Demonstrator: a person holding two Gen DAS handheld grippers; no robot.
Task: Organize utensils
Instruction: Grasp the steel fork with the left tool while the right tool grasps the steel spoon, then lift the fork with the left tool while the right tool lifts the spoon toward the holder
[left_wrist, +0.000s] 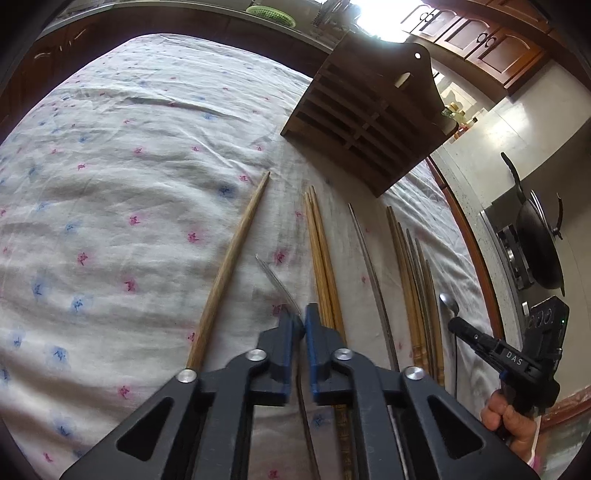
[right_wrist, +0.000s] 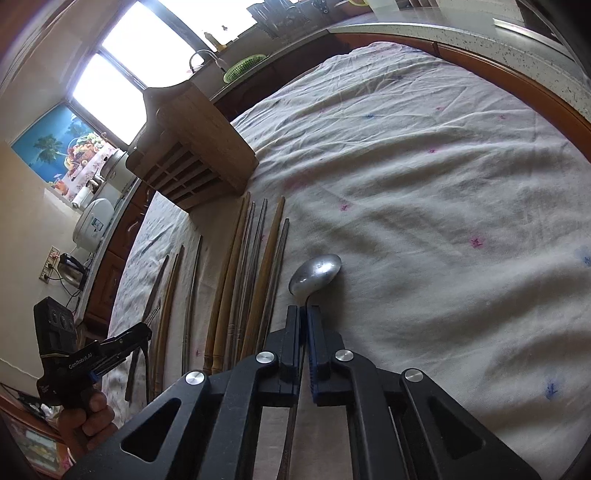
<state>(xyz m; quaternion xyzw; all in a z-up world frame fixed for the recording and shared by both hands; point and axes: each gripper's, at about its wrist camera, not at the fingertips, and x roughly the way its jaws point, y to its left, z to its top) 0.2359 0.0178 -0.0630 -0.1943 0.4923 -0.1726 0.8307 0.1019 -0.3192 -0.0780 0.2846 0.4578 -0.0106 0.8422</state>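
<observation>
The left gripper (left_wrist: 304, 317) has its jaws clamped on the thin neck of a slim grey metal fork (left_wrist: 277, 282), whose tines point up the frame from the lower centre of the left wrist view. The right gripper (right_wrist: 304, 314) has its jaws clamped on the narrow neck of a dull silver metal spoon (right_wrist: 316, 274), the bowl lying face down just above the jaws at mid-frame in the right wrist view. Both utensils lie on the white cloth-covered tabletop (left_wrist: 122, 155) with its pink and blue floral print. Both are judged light, rigid and smooth — likely to pivot or slip under a narrow pinch, so a hold near the balance point of the handle would be steadier than one close to the head. Between them lies a row of long wooden and metal chopsticks (right_wrist: 236, 280), stiff but prone to rolling, best taken at mid-length. The dark brown slatted wooden utensil holder (left_wrist: 364, 122) stands at the upper right of the left wrist view — the probable destination, just beyond the chopstick tips.
</observation>
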